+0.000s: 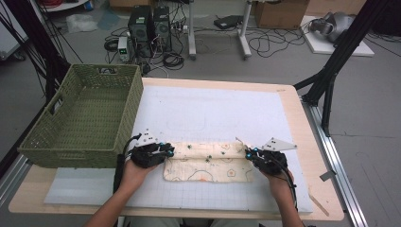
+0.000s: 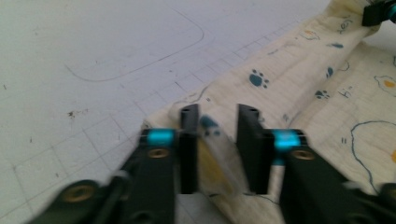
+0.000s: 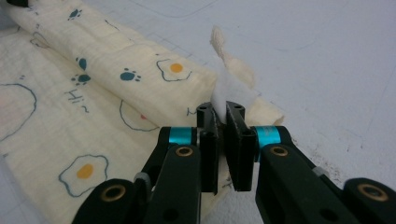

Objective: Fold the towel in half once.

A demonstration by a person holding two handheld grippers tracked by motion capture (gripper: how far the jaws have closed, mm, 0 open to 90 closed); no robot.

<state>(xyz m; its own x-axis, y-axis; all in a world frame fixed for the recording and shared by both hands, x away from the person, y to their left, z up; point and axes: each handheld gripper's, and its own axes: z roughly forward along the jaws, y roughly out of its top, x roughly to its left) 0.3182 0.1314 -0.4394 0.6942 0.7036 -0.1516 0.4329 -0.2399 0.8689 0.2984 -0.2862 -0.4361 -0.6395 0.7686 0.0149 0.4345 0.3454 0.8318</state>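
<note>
A cream cloth [image 1: 208, 163] printed with fried eggs and paw prints is laid on the white mat [image 1: 213, 113] of the table, partly rolled or folded along its far edge, and it is stretched between the two tools. The left gripper [image 1: 166, 150] is placed at the cloth's left end; in the left gripper view its jaws are seen parted, with a blurred fold of the cloth [image 2: 299, 88] standing between them, so the tool is released rather than clenched, though whether the fabric is touched by either jaw cannot be told. The right gripper [image 1: 249, 152] is set at the cloth's right end, and in the right gripper view its jaws are seen drawn close together on a raised corner of the cloth [image 3: 116, 84], which is pinched between them and sticks up above the tips. A green woven basket [image 1: 85, 118] is stood just beyond and to the outer side of the left gripper, apart from the cloth.
</note>
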